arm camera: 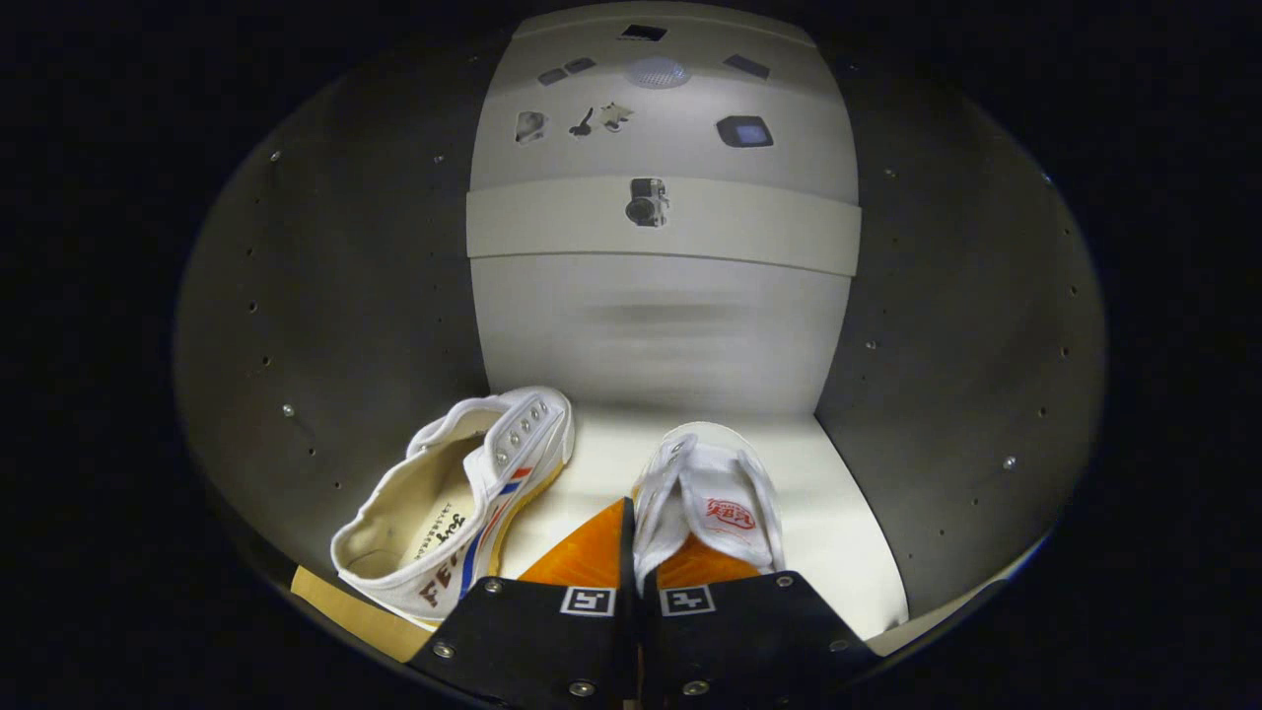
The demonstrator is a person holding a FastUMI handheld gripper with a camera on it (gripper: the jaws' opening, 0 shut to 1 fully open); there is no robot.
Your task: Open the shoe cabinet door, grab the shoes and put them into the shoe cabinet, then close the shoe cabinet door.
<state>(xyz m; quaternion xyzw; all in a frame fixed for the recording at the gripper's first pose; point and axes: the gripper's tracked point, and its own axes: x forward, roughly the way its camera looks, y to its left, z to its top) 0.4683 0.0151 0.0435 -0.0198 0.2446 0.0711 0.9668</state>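
Inside the shoe cabinet (345, 296), on its pale shelf, the left shoe (463, 493) lies tipped on its side; beside it the gripper (636, 552) pinches the right shoe (715, 493) by its collar: light, floppy canvas, best held there

Two white canvas shoes are seen inside the shoe cabinet (651, 325), on its pale bottom shelf. The left shoe (463, 503) is tipped on its side near the left wall, its open top and red and blue stripes shown. The right shoe (710, 503) is held upright, pinched at its side wall.
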